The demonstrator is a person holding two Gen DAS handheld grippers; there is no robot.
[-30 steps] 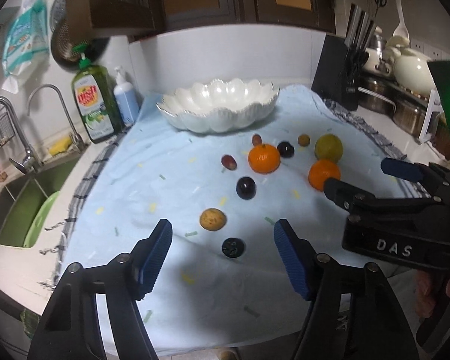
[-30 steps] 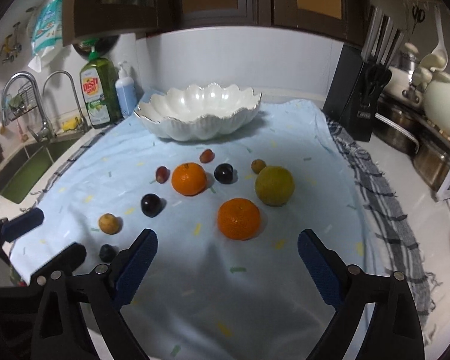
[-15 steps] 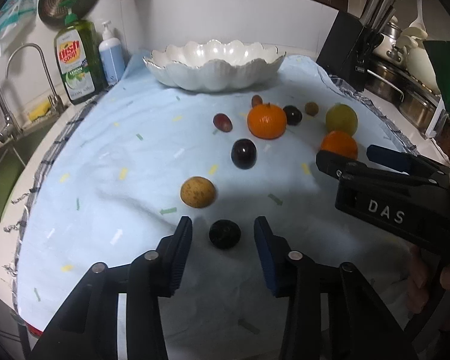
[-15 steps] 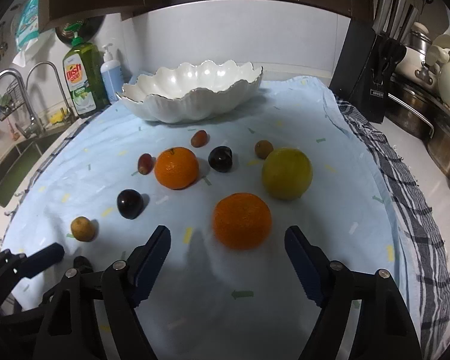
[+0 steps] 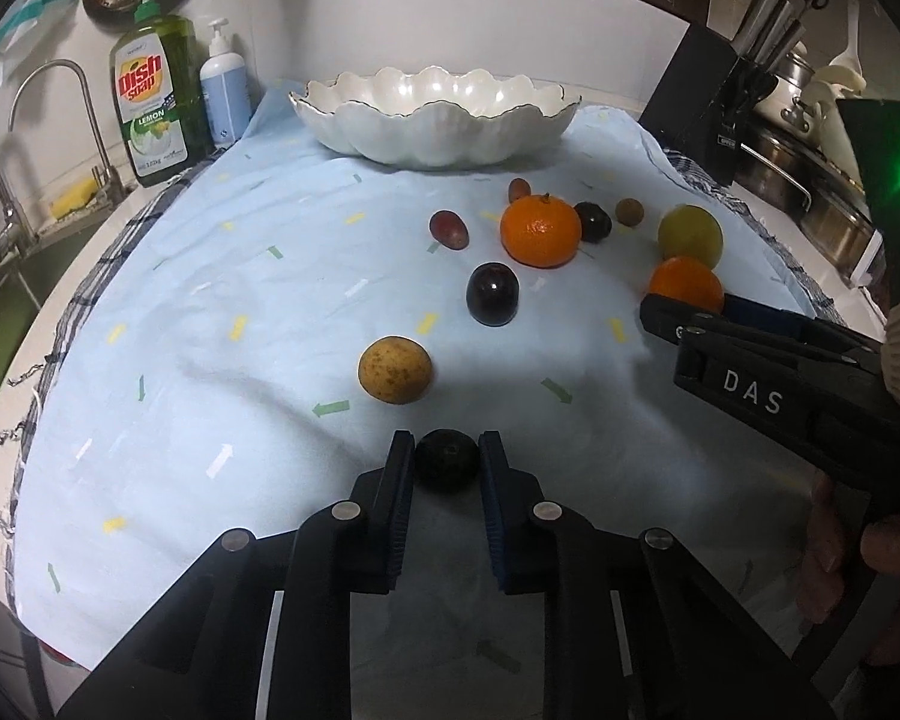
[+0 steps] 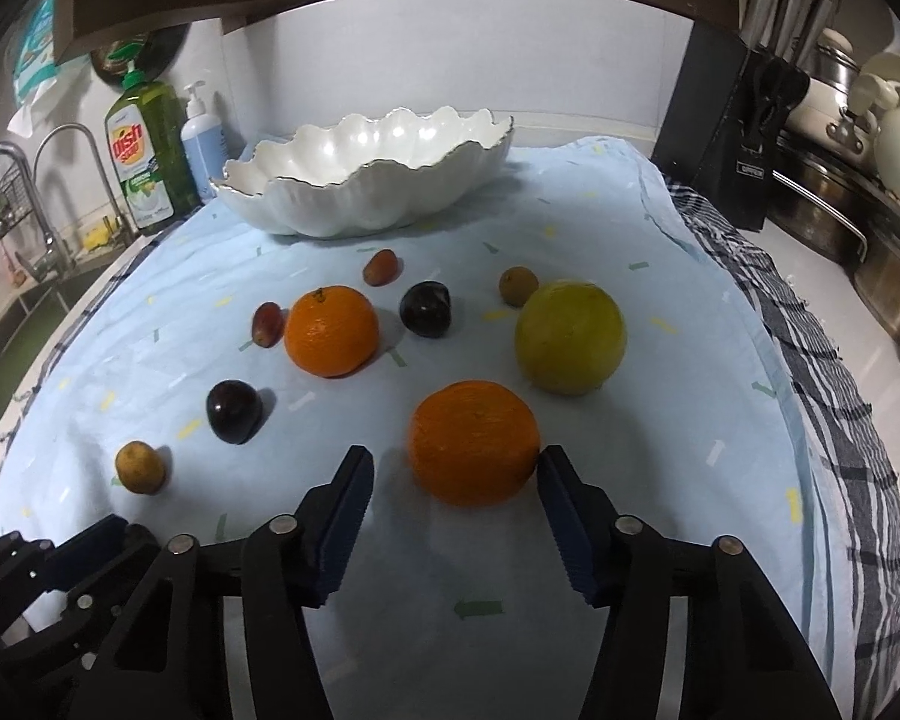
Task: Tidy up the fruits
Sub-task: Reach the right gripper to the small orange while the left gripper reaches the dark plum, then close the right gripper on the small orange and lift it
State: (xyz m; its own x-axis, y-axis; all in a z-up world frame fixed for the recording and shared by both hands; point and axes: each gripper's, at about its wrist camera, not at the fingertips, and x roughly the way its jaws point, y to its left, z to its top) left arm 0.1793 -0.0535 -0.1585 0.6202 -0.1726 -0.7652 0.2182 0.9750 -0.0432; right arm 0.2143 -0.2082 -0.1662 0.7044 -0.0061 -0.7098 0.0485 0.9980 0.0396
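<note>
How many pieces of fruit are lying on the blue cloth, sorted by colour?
Orange: 2
Yellow-green: 1
Dark purple to black: 3
Reddish: 2
Tan-brown: 2
Total: 10

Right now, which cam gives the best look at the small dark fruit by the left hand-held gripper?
The left wrist view. The small dark fruit sits centred between the left hand-held gripper pads, which are closing on it and seem to touch both sides. The right wrist view does not show it.
</note>
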